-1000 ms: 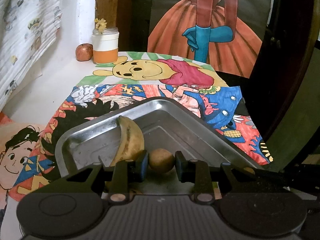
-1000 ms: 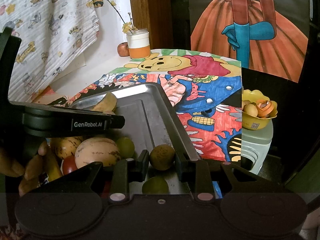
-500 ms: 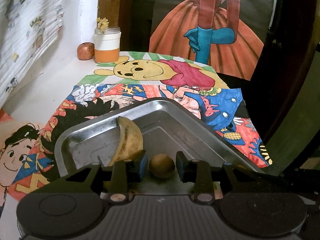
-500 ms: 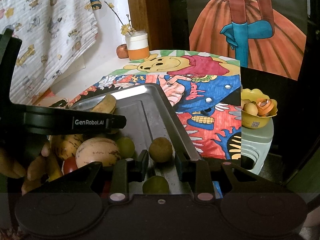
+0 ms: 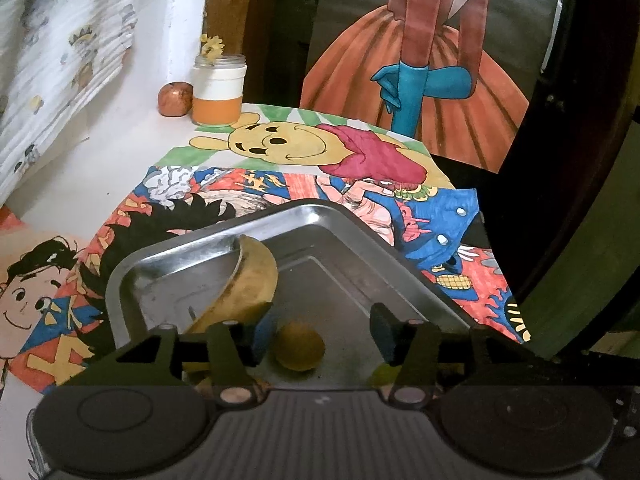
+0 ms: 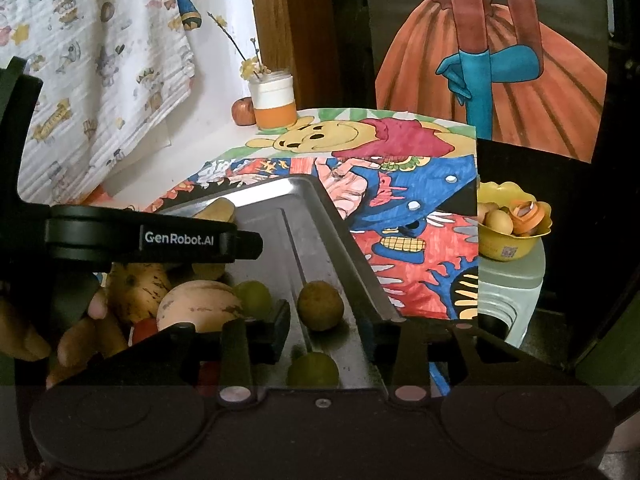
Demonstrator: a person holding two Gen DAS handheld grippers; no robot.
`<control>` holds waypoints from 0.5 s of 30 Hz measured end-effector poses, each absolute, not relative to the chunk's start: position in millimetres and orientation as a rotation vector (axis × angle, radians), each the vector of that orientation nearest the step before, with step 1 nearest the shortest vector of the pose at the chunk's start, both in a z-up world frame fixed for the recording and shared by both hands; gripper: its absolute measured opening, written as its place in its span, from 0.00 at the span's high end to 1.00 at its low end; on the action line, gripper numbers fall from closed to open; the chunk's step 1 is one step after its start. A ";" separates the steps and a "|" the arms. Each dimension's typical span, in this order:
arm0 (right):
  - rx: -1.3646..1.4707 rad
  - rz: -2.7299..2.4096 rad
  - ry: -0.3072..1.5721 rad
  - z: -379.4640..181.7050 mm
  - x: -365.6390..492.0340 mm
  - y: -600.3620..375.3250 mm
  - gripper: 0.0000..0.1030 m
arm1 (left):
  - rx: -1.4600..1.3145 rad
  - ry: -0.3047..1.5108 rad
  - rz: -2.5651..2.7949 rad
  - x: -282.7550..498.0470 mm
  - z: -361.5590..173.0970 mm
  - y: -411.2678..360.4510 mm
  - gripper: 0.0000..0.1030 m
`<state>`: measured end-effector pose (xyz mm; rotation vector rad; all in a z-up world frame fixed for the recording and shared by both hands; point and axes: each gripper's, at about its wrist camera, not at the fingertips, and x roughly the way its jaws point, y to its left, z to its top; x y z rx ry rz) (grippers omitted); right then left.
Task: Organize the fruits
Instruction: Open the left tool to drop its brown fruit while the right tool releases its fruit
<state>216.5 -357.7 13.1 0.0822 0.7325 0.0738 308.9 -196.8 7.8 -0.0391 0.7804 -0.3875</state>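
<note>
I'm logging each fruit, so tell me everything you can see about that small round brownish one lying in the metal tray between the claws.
The small brown fruit is round, dull yellow-brown and rough-skinned, whole. It rests on the floor of the metal tray, near its right wall, between the opening jaws of the left claw and of the right claw; no pad presses on it. A green fruit lies just nearer the camera, apart from it.

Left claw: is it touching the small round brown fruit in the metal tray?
Apart. In the left wrist view the left claw is opening, and the small round brown fruit sits on the metal tray with a visible gap to each pad.
</note>
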 end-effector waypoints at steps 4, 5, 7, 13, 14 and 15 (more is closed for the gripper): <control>0.084 0.068 0.723 14.6 214.4 -357.6 0.58 | -0.048 0.775 -0.379 307.3 10.8 -195.6 0.42; 0.084 0.066 0.720 15.4 213.4 -357.7 0.56 | -0.049 0.771 -0.377 306.6 11.9 -195.0 0.40; 0.086 0.064 0.713 16.8 211.4 -357.5 0.54 | -0.054 0.763 -0.375 305.2 14.1 -194.4 0.37; 0.090 0.057 0.694 21.3 206.8 -357.0 0.44 | -0.081 0.741 -0.358 299.2 22.9 -187.0 0.27; 0.090 0.055 0.690 22.3 206.0 -357.1 0.42 | -0.086 0.735 -0.354 297.9 24.6 -185.2 0.25; 0.091 0.053 0.686 23.1 205.2 -356.8 0.40 | -0.089 0.730 -0.351 297.0 26.0 -184.4 0.23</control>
